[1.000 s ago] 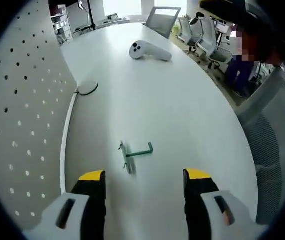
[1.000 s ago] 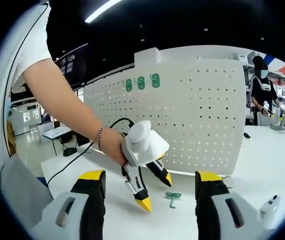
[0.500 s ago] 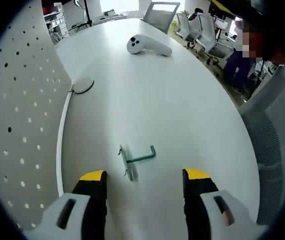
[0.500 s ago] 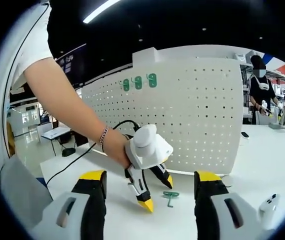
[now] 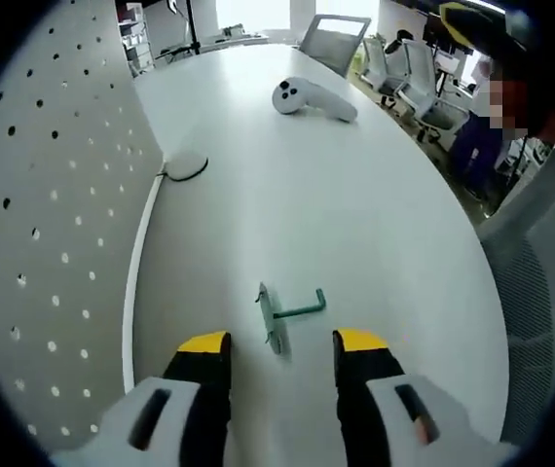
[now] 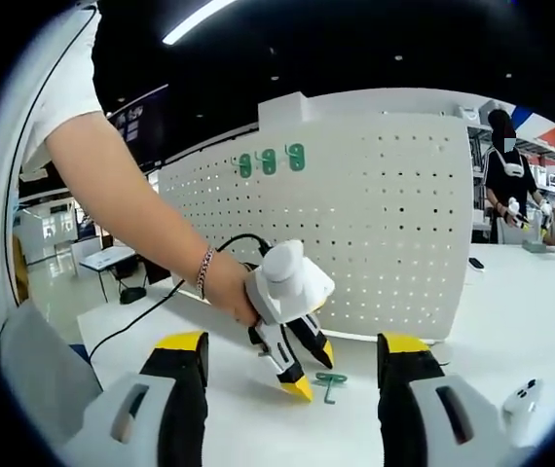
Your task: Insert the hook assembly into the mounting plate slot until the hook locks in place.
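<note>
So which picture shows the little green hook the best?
The left gripper view. There the green hook lies flat on the white table, close ahead of the left hand-held gripper, so its plate and bent arm show clearly. In the right gripper view the hook is small, with the left hand-held gripper beside it.

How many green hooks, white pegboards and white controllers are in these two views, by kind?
Green hooks: 4, with 1 lying on the table and 3 hanging on the pegboard
White pegboard: 1
White controller: 1
Total: 6
</note>
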Demonstrator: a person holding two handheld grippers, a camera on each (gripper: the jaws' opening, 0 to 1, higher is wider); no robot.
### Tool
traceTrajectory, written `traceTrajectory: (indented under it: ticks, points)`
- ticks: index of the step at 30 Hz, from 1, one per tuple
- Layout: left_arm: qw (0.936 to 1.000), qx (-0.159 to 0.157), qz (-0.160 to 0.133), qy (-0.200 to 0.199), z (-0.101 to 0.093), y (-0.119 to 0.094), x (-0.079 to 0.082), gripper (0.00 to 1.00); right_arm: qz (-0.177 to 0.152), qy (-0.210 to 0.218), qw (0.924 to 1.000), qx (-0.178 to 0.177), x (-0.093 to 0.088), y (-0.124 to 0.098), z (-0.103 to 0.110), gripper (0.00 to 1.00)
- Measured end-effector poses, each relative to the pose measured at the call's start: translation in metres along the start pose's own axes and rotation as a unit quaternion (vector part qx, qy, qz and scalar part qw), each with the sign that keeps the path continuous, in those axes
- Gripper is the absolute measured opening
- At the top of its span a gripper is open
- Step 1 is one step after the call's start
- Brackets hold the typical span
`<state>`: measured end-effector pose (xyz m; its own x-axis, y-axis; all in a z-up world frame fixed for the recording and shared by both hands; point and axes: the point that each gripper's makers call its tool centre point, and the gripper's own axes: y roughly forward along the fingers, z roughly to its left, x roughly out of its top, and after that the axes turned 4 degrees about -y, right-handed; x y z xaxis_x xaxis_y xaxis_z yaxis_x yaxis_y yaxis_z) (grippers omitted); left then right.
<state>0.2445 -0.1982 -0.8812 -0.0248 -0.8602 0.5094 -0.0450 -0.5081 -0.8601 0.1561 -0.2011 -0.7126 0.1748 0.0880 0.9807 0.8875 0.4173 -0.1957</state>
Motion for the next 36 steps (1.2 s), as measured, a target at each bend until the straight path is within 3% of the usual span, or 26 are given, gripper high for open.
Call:
traceTrajectory:
  ticks: [13,36]
  points:
    - [0.9997,0.016,-0.011,-0.017,0.006,0.0,0.002,0.3,0.047,0.004,0.9988,-0.013,-0.022,-0.003,-0.004,0.68]
    - [0.9992,0.028,-0.019,-0.021,0.009,0.002,0.006,0.18,0.111,0.023,0.9932,-0.026,-0.054,-0.012,-0.008,0.68]
